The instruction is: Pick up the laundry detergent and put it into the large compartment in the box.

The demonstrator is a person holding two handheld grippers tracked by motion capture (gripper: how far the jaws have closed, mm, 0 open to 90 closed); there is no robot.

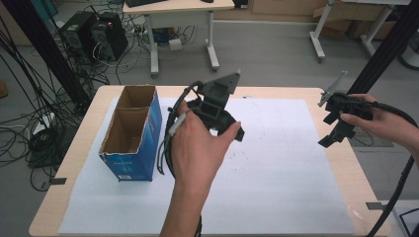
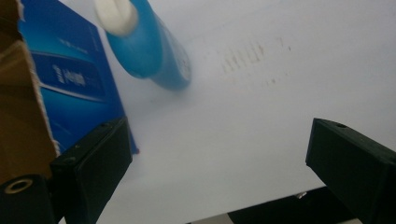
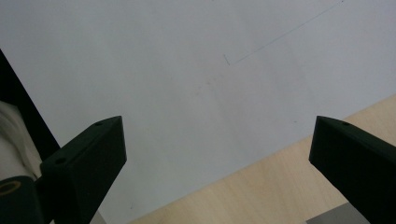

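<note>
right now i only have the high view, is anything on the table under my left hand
observer: yes, a blue bottle with a white cap sits on the white sheet, close beside the blue box
operator: are the left tongs on it
observer: no, the left tongs are wide open and the bottle is beyond them, untouched
operator: and the right tongs
observer: the right tongs are open too, with nothing between them, over the edge of the white sheet where the bare wooden table begins
</note>
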